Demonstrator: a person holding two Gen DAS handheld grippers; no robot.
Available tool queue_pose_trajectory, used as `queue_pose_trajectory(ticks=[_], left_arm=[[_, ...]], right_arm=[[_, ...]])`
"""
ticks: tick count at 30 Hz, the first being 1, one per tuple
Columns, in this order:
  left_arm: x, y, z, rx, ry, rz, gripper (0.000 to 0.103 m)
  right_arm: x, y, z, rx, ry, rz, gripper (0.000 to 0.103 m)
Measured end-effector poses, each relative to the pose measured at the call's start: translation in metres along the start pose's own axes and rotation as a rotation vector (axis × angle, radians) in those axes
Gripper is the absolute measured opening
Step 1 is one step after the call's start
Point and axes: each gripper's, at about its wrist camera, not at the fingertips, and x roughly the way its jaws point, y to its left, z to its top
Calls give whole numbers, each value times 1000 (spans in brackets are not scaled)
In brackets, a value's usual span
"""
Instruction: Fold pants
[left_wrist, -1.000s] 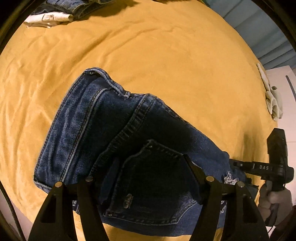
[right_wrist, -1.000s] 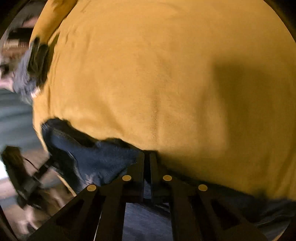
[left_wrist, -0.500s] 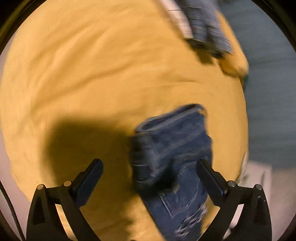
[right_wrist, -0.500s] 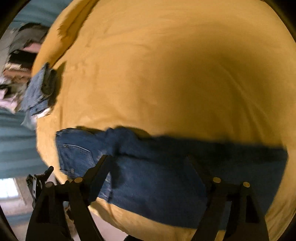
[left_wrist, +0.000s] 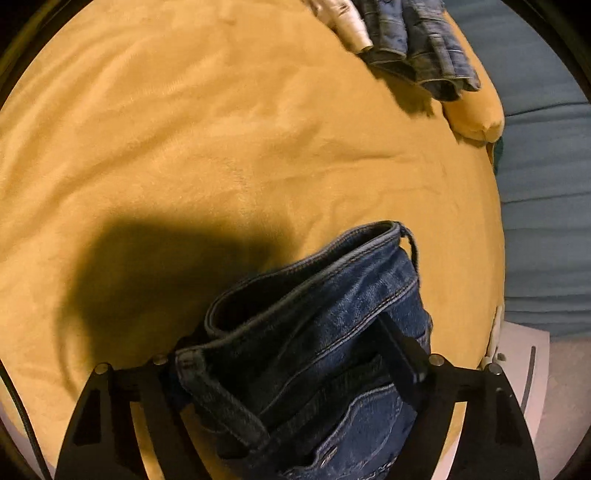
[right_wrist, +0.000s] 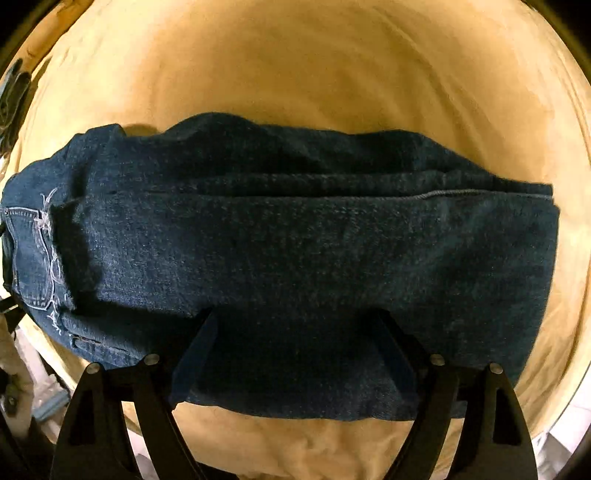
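Observation:
Dark blue jeans (right_wrist: 295, 251) lie flat across the yellow bedspread (right_wrist: 314, 66), folded lengthwise, with the waist and a frayed pocket at the left and the leg hems at the right. My right gripper (right_wrist: 295, 332) is open and empty, its fingers spread over the near edge of the legs. In the left wrist view the waistband end (left_wrist: 317, 317) lies between the spread fingers of my left gripper (left_wrist: 295, 354). That gripper is open, with the denim bunched between the fingers but not pinched.
A pile of folded jeans and a white cloth (left_wrist: 402, 33) sits at the far corner of the yellow bedspread (left_wrist: 184, 129). The bed edge and a teal floor (left_wrist: 543, 177) lie to the right, with a white object (left_wrist: 524, 354) below it.
Both grippers have opened and let go. The right one has pulled back, so the jeans now show laid out full length. The left one swung round to the waistband end.

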Motion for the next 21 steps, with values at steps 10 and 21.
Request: queue_pose_trajectory(ticks=[10,21], left_arm=[[-54,-39,-27,196,-95,-33,26],[-101,-175,-132,526,-56,-211,22]], right_arm=[[-36,-40,-35,62,-116,134,88],[-82,-130,-56,189,-234,209,88]])
